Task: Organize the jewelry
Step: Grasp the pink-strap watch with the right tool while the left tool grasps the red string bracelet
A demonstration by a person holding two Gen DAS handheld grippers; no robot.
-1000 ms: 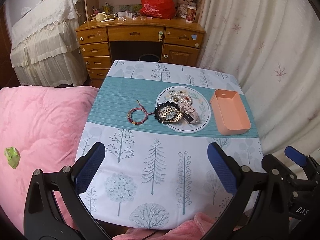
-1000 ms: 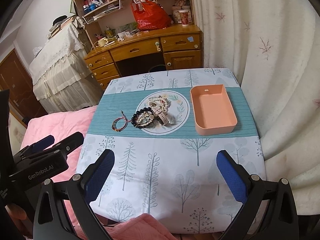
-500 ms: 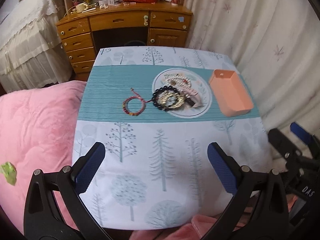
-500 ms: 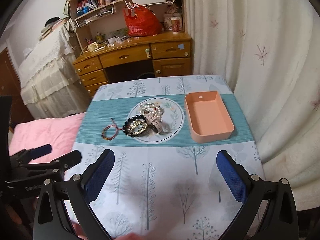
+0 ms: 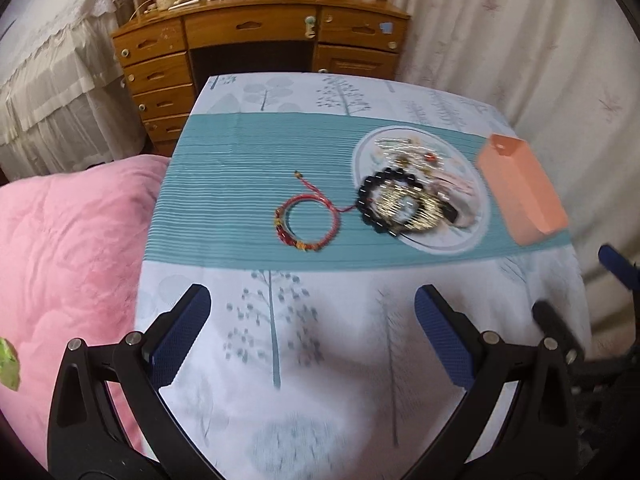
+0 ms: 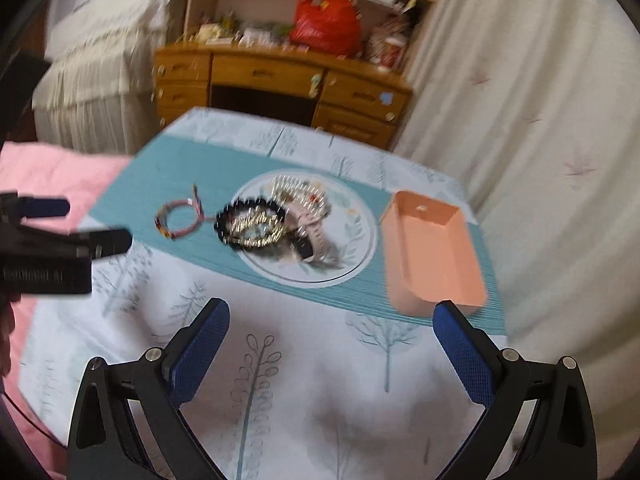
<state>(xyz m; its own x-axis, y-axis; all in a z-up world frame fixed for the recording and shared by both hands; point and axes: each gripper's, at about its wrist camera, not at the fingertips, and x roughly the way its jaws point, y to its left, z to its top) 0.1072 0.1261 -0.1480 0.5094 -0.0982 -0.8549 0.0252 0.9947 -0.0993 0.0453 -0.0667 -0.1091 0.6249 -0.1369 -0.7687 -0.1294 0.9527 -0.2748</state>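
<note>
A red corded bracelet (image 5: 306,222) lies on the teal band of the tablecloth, left of a heap of jewelry with a black bead bracelet (image 5: 382,204) and a pink watch (image 6: 316,236). An empty peach tray (image 5: 522,190) stands to the right of the heap. The red bracelet (image 6: 180,220), black bead bracelet (image 6: 250,226) and tray (image 6: 434,258) also show in the right wrist view. My left gripper (image 5: 312,334) is open and empty, above the near cloth before the red bracelet. My right gripper (image 6: 330,344) is open and empty, before the heap and tray.
The tree-print tablecloth (image 5: 280,360) covers a small table. A pink quilt (image 5: 68,248) lies to the left, a white curtain (image 5: 520,40) to the right. A wooden desk (image 5: 256,48) stands behind, with a red bag (image 6: 326,20) on it.
Both grippers have moved forward and lower toward the jewelry, which now looks larger. The right view has swung left and tilted. Both stay open and empty.
</note>
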